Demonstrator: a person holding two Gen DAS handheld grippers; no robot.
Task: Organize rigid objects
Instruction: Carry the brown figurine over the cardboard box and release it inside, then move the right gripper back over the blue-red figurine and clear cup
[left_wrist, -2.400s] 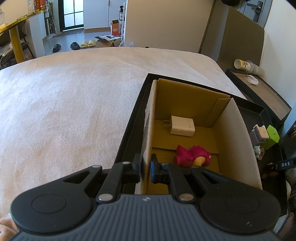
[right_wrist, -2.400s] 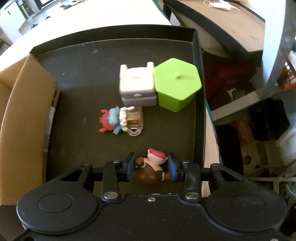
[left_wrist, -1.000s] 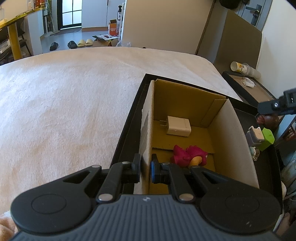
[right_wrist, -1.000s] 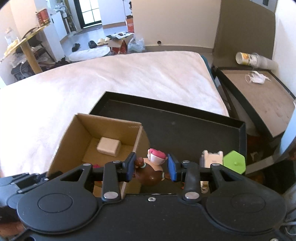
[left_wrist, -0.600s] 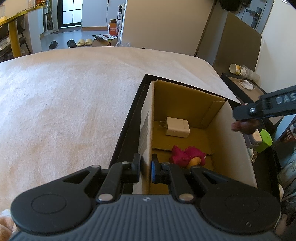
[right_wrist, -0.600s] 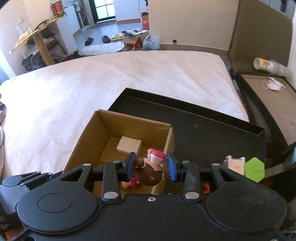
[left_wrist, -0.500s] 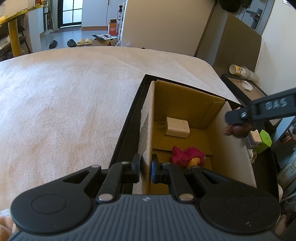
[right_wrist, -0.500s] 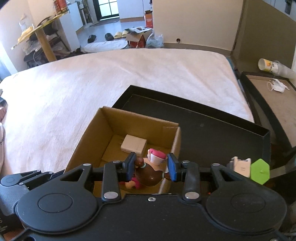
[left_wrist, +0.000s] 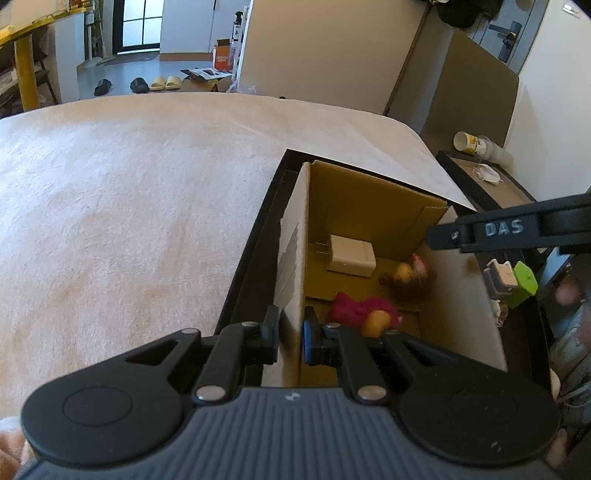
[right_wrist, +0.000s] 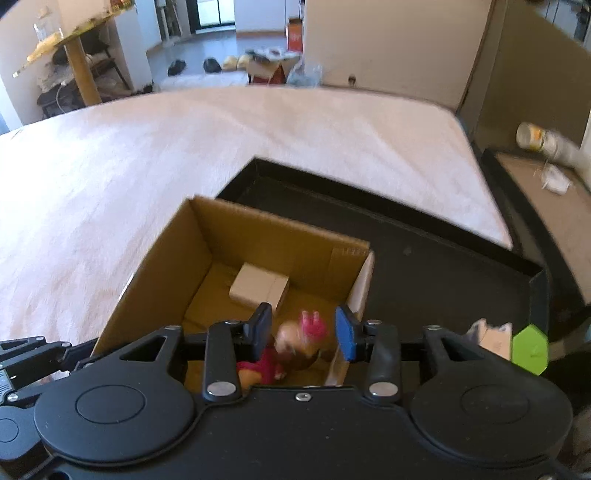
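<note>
An open cardboard box stands in a black tray. My left gripper is shut on the box's near left wall. A white charger and a pink toy lie on the box floor. Above the box's right side, the jaws of my right gripper are opening. The brown figurine with a pink cap is blurred, free of the pads and dropping inside the box. In the left wrist view one right finger reaches over the box's right wall.
A green hexagonal container and a white-grey box stand in the tray, right of the cardboard box. The tray rests on a pale blanket. A low stand with a paper cup is at the far right.
The right gripper came in over the cardboard box and sank a little. Its jaws parted and the brown figurine left them, falling into the box. The left gripper kept its hold.
</note>
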